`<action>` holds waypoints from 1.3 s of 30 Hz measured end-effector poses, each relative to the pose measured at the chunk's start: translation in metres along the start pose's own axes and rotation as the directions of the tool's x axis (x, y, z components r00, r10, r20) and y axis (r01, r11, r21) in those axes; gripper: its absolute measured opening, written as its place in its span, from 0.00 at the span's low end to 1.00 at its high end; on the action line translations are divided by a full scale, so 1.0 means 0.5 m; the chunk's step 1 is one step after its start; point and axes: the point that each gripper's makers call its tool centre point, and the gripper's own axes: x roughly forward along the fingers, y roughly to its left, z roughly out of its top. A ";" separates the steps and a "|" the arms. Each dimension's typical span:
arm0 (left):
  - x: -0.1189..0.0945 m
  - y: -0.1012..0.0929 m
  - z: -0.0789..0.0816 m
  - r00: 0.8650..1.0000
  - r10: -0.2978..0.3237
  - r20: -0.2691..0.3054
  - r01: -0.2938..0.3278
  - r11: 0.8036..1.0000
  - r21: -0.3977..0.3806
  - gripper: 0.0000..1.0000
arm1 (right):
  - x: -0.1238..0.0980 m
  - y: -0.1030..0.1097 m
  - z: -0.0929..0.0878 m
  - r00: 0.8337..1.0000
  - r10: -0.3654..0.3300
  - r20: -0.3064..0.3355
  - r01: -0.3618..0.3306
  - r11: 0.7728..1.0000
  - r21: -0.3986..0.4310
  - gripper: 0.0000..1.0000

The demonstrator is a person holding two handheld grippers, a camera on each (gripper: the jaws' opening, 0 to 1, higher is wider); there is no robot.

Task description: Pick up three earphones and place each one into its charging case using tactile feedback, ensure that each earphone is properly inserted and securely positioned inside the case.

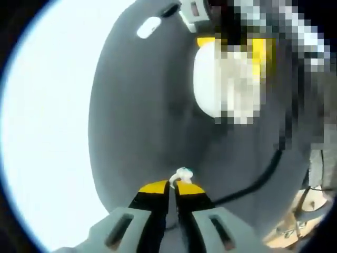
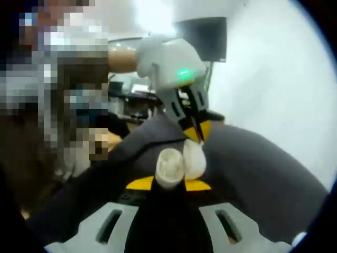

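- Earphone (image 1: 184, 173) shows in the left gripper view as a small white bud pinched at the yellow tips of the left gripper (image 1: 172, 185), whose jaws stand pressed together on it low in the middle of the view.
- Grey mat (image 1: 142, 121) lies beneath the bud, with a white surface (image 1: 47, 132) beyond the mat's curved edge on the view's left.
- White charging case (image 1: 210, 79) sits in the upper middle of this view, partly blurred, with yellow jaw tips of the right gripper (image 1: 231, 45) at its edges; a thin black cable (image 1: 253, 182) crosses the mat toward the lower right.
- A small white object (image 1: 149, 26) lies on the mat near its far edge; what it is cannot be told.
- In the right gripper view, the right gripper (image 2: 168, 184) clamps the charging case (image 2: 171, 167), open end up, between its yellow tips.
- From above, the left gripper (image 2: 196, 134) comes down with a green light on its white body, its tips pressed together right at the earphone (image 2: 194, 158), which sits just beside or touching the case's right side; whether it is inside cannot be told.
- Mat (image 2: 263, 179) spreads under both tools.
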 end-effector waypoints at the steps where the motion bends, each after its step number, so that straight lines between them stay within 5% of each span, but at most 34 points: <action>1: -0.001 -0.003 0.000 1.000 -0.005 0.002 0.005 1.000 0.002 0.06 | 0.000 -0.001 0.000 1.000 0.000 0.000 0.000 1.000 0.001 0.21; 7: -0.019 -0.009 0.002 0.999 -0.030 0.025 0.030 1.000 0.000 0.10 | 0.000 -0.002 0.000 1.000 -0.001 0.000 0.001 1.000 0.000 0.21; 12: -0.019 0.009 -0.012 0.997 -0.059 0.051 0.063 0.995 -0.076 0.11 | 0.000 -0.002 -0.001 1.000 -0.001 0.001 0.001 1.000 0.001 0.21; 15: -0.025 -0.004 -0.017 0.978 -0.162 0.131 0.183 0.967 -0.176 0.14 | 0.000 -0.003 -0.001 1.000 -0.002 0.001 0.002 1.000 0.002 0.21; 17: -0.034 -0.007 -0.020 0.961 -0.208 0.182 0.249 0.938 -0.242 0.15 | 0.000 -0.003 -0.001 1.000 -0.002 0.001 0.002 1.000 0.002 0.21; 20: -0.058 0.029 -0.025 0.931 -0.196 0.309 0.302 0.888 -0.347 0.08 | 0.000 -0.003 0.000 1.000 -0.003 0.001 0.003 1.000 0.002 0.21; 23: -0.086 0.079 -0.039 0.852 -0.156 0.500 0.433 0.747 -0.504 0.07 | 0.001 -0.004 0.000 1.000 -0.003 0.001 0.003 1.000 0.004 0.21; 25: -0.092 0.108 -0.055 0.815 -0.090 0.573 0.462 0.697 -0.548 0.05 | 0.001 -0.004 0.000 1.000 -0.003 0.001 0.003 1.000 0.004 0.21; 27: -0.088 0.132 -0.084 0.788 0.006 0.615 0.442 0.689 -0.574 0.03 | 0.001 -0.004 0.000 1.000 -0.003 0.001 0.003 1.000 0.004 0.21; 29: -0.078 0.149 -0.110 0.785 0.087 0.613 0.427 0.642 -0.637 0.00 | 0.001 -0.004 0.000 1.000 -0.002 0.001 0.002 1.000 0.005 0.21; 31: -0.082 0.156 -0.114 0.734 0.139 0.665 0.467 0.608 -0.642 0.00 | 0.002 -0.004 0.000 1.000 -0.002 0.001 0.002 1.000 0.006 0.21; 32: -0.088 0.165 -0.115 0.697 0.186 0.693 0.479 0.598 -0.643 0.00 | 0.002 -0.003 0.000 1.000 -0.003 0.001 0.003 1.000 0.006 0.21; 34: -0.124 0.174 -0.100 0.557 0.268 0.786 0.539 0.604 -0.587 0.00 | 0.002 -0.003 0.001 1.000 -0.002 0.001 0.002 1.000 0.006 0.21; 36: -0.175 0.174 -0.083 0.372 0.323 0.870 0.579 0.652 -0.490 0.00 | 0.002 -0.002 0.001 1.000 -0.002 0.001 0.002 1.000 0.007 0.21; 37: -0.189 0.175 -0.080 0.313 0.344 0.885 0.589 0.661 -0.465 0.00 | 0.002 -0.001 0.001 1.000 -0.002 0.001 0.002 1.000 0.007 0.21; 39: -0.225 0.168 -0.073 0.163 0.369 0.915 0.622 0.681 -0.386 0.00 | 0.001 0.000 0.001 1.000 -0.002 0.002 0.002 1.000 0.008 0.21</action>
